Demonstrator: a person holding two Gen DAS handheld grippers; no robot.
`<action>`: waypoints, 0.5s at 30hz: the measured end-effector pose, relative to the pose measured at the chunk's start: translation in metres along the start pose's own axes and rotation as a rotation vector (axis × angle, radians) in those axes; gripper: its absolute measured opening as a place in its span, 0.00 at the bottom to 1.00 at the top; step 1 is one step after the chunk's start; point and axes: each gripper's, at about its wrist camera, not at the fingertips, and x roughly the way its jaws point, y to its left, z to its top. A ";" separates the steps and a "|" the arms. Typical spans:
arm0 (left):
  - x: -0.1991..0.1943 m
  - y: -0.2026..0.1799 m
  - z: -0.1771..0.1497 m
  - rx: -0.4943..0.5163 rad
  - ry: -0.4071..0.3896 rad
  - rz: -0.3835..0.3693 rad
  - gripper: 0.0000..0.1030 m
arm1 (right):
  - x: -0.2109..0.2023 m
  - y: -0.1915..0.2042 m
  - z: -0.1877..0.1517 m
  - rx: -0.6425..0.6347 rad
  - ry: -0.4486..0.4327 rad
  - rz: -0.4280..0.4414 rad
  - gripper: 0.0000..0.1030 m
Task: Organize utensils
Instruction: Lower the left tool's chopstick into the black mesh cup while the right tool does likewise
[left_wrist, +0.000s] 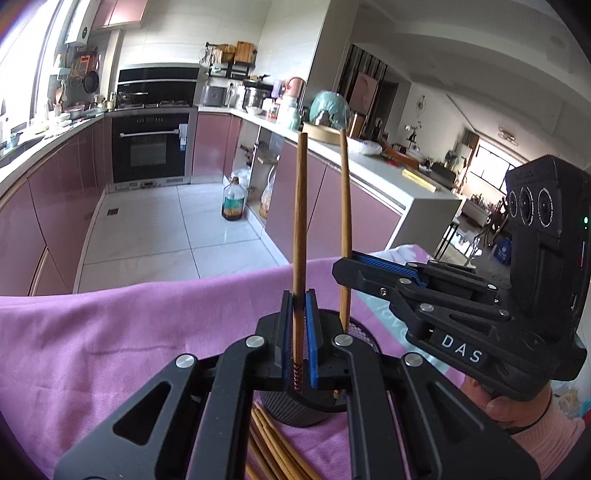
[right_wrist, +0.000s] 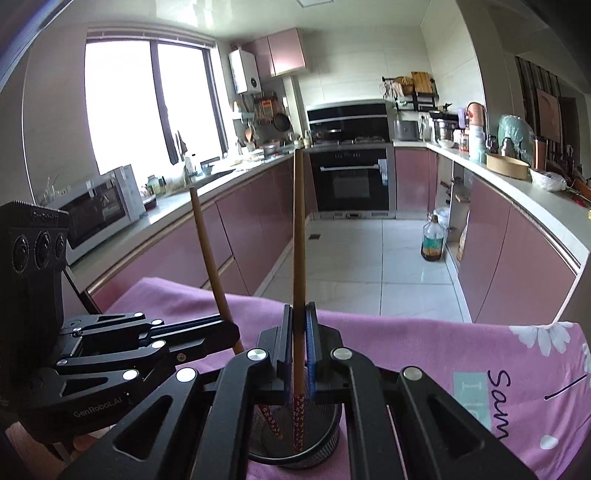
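My left gripper (left_wrist: 300, 328) is shut on a brown chopstick (left_wrist: 299, 229) and holds it upright, its patterned end down in a black mesh cup (left_wrist: 291, 406). My right gripper (right_wrist: 298, 350) is shut on a second chopstick (right_wrist: 298, 240), also upright with its patterned end inside the cup (right_wrist: 295, 448). The right gripper shows in the left wrist view (left_wrist: 347, 269), shut on its chopstick (left_wrist: 345, 192). The left gripper shows in the right wrist view (right_wrist: 232, 332) with its chopstick (right_wrist: 210, 254). Several more chopsticks (left_wrist: 273, 443) lie on the purple cloth (left_wrist: 110, 332) beside the cup.
The cloth (right_wrist: 424, 343) covers the table, with printed flowers and lettering at the right. Beyond the table edge are a tiled floor (right_wrist: 354, 258), pink cabinets, an oven (left_wrist: 149, 147) and an oil bottle (left_wrist: 233, 199) on the floor.
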 end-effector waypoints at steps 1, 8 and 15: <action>0.004 0.002 0.001 -0.001 0.006 0.004 0.07 | 0.003 0.000 -0.001 -0.001 0.013 -0.001 0.05; 0.016 0.010 0.010 0.001 0.019 0.016 0.08 | 0.019 0.001 -0.008 0.010 0.073 -0.017 0.07; 0.014 0.012 0.002 0.004 0.023 0.047 0.10 | 0.027 -0.003 -0.009 0.026 0.086 -0.029 0.08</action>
